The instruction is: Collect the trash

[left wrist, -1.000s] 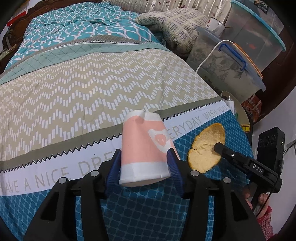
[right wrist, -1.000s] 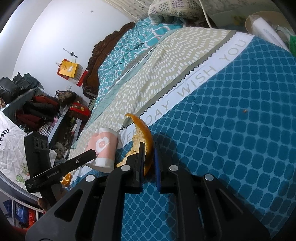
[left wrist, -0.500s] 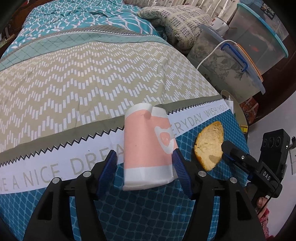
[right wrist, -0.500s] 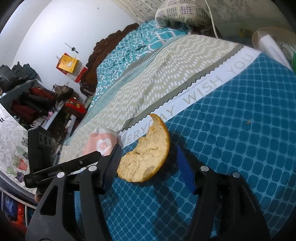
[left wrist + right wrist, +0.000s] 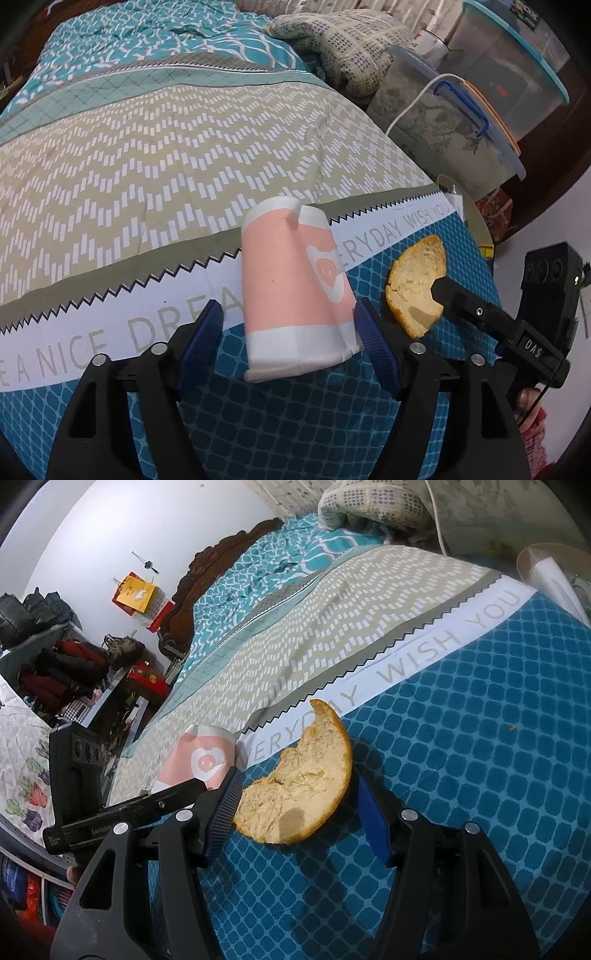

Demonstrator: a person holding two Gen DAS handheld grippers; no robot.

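Releasing both finds onto the bed (image 5: 155, 155): left gripper (image 5: 288, 328) opening around the crushed cup (image 5: 295, 291), right gripper (image 5: 295, 808) standing wide beside the bread piece (image 5: 299, 794), next needing withdrawal.

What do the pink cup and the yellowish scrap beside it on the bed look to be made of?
The cup looks like thin matte paper or card: its wall is creased and dented, its rim squashed flat. The scrap looks like a bitten piece of bread or a bun: a smooth golden-brown crust around a pale, crumbly, porous inside; a fruit peel cannot be ruled out. Both lie on a printed woven bedspread.
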